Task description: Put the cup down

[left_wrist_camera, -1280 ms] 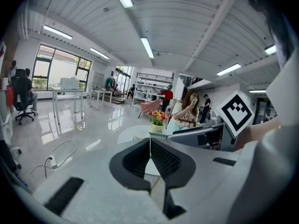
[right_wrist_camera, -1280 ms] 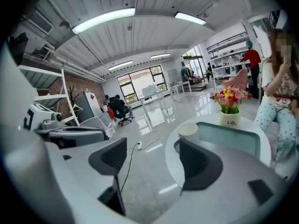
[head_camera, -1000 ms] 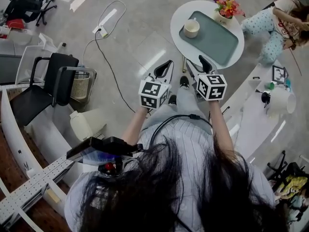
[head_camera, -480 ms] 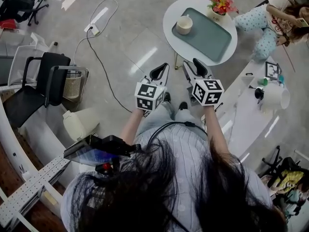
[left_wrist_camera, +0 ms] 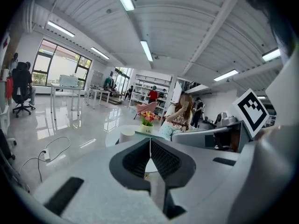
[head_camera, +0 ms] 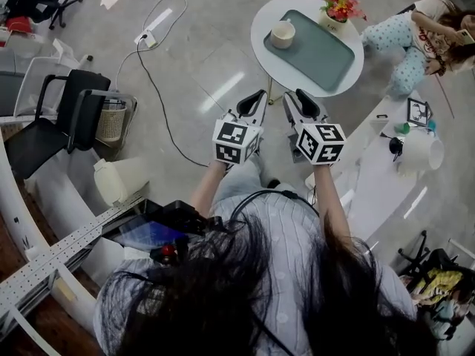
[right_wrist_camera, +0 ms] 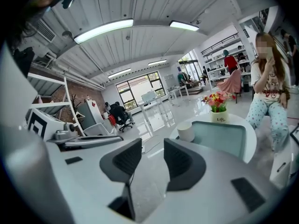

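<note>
A cream cup (head_camera: 283, 33) stands upright at the near-left corner of a green tray (head_camera: 319, 54) on the round white table (head_camera: 276, 74). It also shows in the right gripper view, cup (right_wrist_camera: 186, 131) on tray (right_wrist_camera: 219, 136), and small in the left gripper view, cup (left_wrist_camera: 127, 135). Both grippers hang side by side over the floor, short of the table and well apart from the cup. My left gripper (head_camera: 254, 101) (left_wrist_camera: 150, 147) is shut with nothing in it. My right gripper (head_camera: 300, 99) (right_wrist_camera: 152, 146) has a gap between its jaws, which are closing on nothing.
A pot of flowers (head_camera: 338, 7) stands at the tray's far edge. A seated person (head_camera: 412, 32) is right of the table. A white counter (head_camera: 386, 176) with a kettle (head_camera: 419, 150) runs along the right. A black chair (head_camera: 70, 121), a basket (head_camera: 111, 128) and a floor cable (head_camera: 159, 87) lie left.
The head view has shifted, so the table now sits higher and a little further left. Both grippers stay level, side by side. The cup has not moved on the tray.
</note>
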A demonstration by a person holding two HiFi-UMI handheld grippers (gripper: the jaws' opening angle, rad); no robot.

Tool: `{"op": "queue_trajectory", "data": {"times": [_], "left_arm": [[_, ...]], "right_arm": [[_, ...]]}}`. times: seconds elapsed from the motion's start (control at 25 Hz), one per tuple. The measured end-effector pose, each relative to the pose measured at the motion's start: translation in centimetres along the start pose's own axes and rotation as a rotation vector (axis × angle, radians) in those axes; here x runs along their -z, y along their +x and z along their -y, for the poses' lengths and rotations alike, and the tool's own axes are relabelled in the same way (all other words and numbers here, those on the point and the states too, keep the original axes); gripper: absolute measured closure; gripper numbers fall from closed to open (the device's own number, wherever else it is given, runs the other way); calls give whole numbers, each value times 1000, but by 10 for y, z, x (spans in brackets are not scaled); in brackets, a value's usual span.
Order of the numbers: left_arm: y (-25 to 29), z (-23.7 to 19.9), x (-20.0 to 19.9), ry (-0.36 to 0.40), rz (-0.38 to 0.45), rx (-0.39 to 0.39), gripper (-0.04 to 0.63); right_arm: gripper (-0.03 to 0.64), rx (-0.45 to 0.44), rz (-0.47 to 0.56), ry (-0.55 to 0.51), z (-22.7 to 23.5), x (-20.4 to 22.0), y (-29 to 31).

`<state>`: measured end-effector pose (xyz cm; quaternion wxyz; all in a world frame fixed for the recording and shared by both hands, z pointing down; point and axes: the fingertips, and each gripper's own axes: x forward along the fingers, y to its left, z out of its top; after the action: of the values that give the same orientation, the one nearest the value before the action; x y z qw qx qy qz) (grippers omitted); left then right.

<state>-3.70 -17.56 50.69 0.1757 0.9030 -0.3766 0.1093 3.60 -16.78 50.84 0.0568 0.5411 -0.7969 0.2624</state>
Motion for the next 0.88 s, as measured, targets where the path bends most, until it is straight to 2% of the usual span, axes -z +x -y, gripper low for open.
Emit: {"op": "queue_trajectory", "data": {"times": [0.48,0.88], "left_arm": [[-23,58,9,26,8,-46,578],[-63,105,35,32,12,-95,577]], "right_arm": [[479,-32,36,33,16,16,-74],[489,-75,73,25,2,38,-130]]}}
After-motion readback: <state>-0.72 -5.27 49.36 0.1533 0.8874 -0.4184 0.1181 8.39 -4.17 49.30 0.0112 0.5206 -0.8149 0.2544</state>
